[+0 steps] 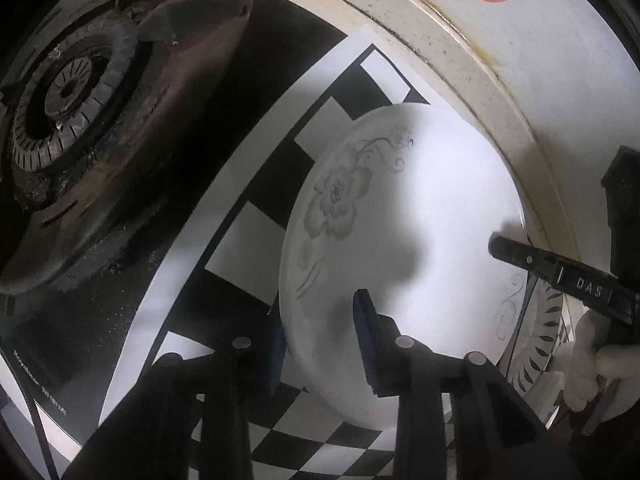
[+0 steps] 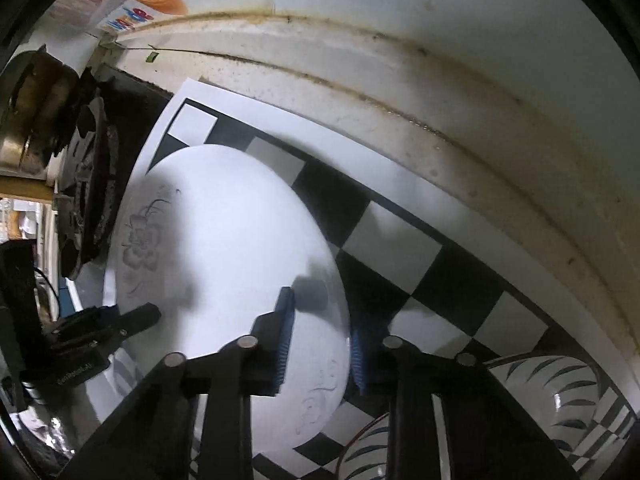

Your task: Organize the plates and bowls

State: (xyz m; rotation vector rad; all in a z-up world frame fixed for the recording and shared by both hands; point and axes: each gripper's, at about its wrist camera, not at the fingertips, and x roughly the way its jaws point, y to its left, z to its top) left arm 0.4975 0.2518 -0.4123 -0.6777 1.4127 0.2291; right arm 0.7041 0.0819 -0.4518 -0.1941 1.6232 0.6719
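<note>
Gripping the white plate [image 1: 400, 216] by opposite rims: left gripper [image 1: 324, 344] pinched on its near-left edge, right gripper [image 2: 320, 344] on the opposite edge. Lying flat on the checkered sheet [image 2: 384, 236], beside the striped bowl [image 2: 552, 392].

The stove burner [image 1: 72, 92] crowds the white plate's [image 1: 400, 240] far side; the wall [image 2: 440, 20] hems another.

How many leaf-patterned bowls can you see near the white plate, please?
2. One bowl stands at the lower right of the right wrist view; the other bowl sits at its bottom edge, nearer the white plate. Others may be out of sight.
</note>
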